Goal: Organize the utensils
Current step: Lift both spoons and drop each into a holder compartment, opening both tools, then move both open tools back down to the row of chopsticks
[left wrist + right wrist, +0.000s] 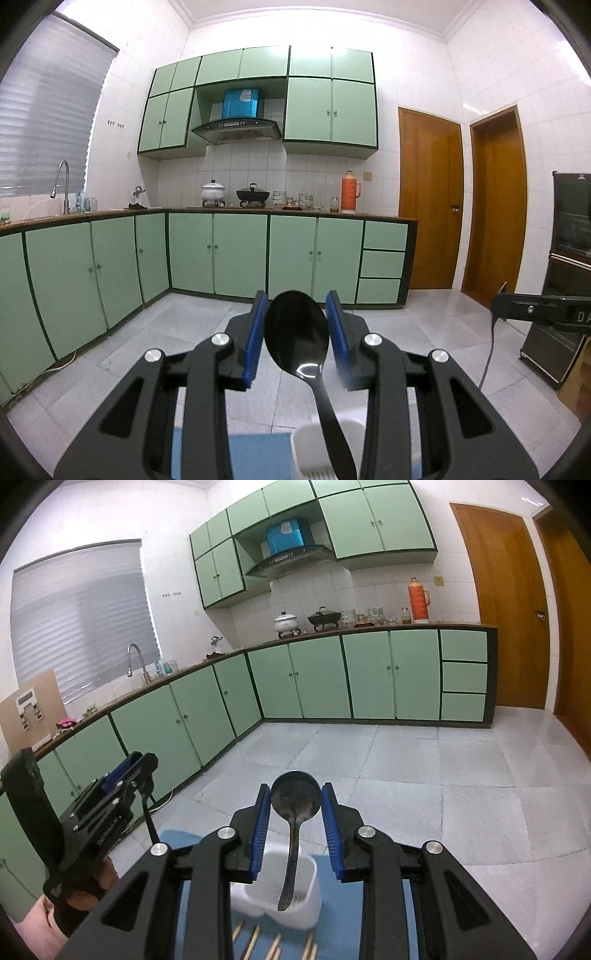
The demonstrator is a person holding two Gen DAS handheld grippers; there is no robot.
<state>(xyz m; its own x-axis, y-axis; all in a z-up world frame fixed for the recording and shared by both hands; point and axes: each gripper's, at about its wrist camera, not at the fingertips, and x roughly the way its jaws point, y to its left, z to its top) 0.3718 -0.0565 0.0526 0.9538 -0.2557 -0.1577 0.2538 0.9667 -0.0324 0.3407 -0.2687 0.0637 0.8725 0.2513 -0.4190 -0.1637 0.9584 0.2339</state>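
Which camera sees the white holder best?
The right wrist view: the white holder shows nearly whole, open top included, with the metal ladle above it. The left wrist view catches only its top edge, behind the black spoon.

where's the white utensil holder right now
In the right wrist view the white utensil holder stands low centre on the blue mat, just beyond the chopsticks, with the metal ladle held above it.

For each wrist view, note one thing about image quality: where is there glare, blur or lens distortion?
Left wrist view: the ceiling is blown out by glare, a highlight glints on the black spoon, the white utensil holder is soft, out of focus, and the cabinet edges bow. Right wrist view: the fisheye curves the counter line, black vignette fills the corners, and the metal ladle looks sharp.
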